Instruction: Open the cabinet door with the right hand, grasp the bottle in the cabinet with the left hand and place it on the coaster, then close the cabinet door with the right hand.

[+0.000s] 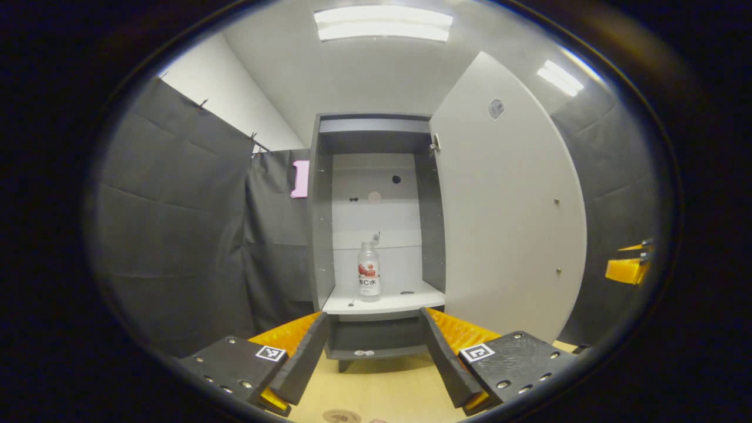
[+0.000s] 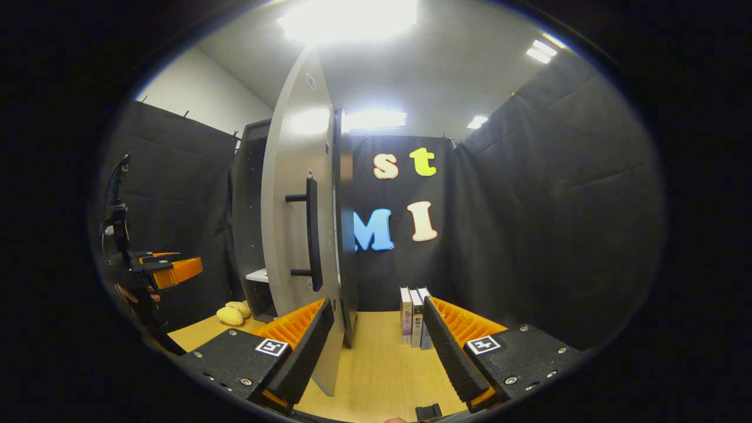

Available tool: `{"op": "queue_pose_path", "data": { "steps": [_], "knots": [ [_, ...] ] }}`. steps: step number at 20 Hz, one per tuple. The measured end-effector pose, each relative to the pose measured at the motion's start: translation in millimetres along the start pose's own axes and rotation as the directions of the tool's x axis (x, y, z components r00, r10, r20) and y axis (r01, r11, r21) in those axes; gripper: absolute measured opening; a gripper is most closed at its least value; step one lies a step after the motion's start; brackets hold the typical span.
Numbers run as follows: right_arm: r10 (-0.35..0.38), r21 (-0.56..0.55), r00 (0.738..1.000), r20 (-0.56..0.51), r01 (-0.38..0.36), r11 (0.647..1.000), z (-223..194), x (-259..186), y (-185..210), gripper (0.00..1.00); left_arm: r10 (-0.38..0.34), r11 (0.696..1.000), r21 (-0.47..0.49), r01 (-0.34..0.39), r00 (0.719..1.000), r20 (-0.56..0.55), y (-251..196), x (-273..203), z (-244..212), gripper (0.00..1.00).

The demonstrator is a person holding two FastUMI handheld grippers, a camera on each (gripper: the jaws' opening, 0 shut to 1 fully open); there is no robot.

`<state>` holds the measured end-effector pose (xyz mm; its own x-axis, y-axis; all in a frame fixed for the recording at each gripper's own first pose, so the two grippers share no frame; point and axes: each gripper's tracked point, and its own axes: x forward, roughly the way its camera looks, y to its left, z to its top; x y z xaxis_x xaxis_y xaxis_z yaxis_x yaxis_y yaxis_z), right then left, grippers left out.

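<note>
The left claw (image 1: 376, 358) is hanging spread wide with nothing between its fingers, aiming straight at the open cabinet (image 1: 376, 223) from a way off. Beyond it the bottle (image 1: 369, 271) is standing upright on the white shelf (image 1: 382, 303), near the middle and apart from the side walls. The cabinet door (image 1: 505, 200) is swung fully aside on the right. The right claw (image 2: 379, 346) is also spread and gripping nothing, sitting just beside the door's edge with the door handle (image 2: 311, 234) beyond its left finger. The bottle is looking like clear, smooth plastic, probably light, slightly squashy and a little slippery, so taking it around the labelled middle of the body seems safest. A round coaster (image 1: 342, 416) is lying on the worktop (image 1: 382, 388) below the left claw
</note>
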<state>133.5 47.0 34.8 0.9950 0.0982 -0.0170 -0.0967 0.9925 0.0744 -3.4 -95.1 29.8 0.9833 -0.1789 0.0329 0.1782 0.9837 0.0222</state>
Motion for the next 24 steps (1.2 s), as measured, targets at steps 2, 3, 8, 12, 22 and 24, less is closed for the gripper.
{"op": "queue_pose_path", "data": {
  "steps": [2, 3, 8, 12, 22, 24],
  "knots": [
    [-0.035, 0.004, 0.999, -0.017, 0.036, 0.999, -11.3, -6.0, -6.5, 0.94, -0.021, 1.000, -0.010, 0.021, 1.000, -0.010, -3.0, 1.5, -2.1, 0.88],
    [-0.051, 0.000, 0.998, -0.031, 0.051, 0.999, -16.7, -8.3, -8.3, 0.94, -0.031, 0.999, -0.022, 0.030, 0.999, -0.016, -5.6, 3.0, -3.2, 0.88],
    [-0.119, -0.002, 0.992, -0.029, 0.119, 0.993, -20.9, -20.7, -9.4, 0.95, -0.064, 0.996, -0.067, 0.062, 0.998, -0.028, -14.7, 14.7, -3.7, 0.91],
    [-0.184, -0.020, 0.983, -0.019, 0.183, 0.983, -21.0, -25.4, -10.0, 0.94, -0.081, 0.993, -0.091, 0.079, 0.996, -0.026, -17.9, 25.3, -2.0, 0.91],
    [-0.290, -0.040, 0.957, -0.017, 0.289, 0.957, -23.7, -24.9, 1.5, 0.95, -0.139, 0.986, -0.094, 0.136, 0.990, -0.028, -22.4, 49.7, -7.0, 0.91],
    [-0.316, -0.041, 0.948, -0.023, 0.315, 0.948, -26.7, -25.7, 2.1, 0.95, -0.139, 0.987, -0.086, 0.135, 0.989, -0.043, -20.9, 52.9, -11.2, 0.93]
  ]
}}
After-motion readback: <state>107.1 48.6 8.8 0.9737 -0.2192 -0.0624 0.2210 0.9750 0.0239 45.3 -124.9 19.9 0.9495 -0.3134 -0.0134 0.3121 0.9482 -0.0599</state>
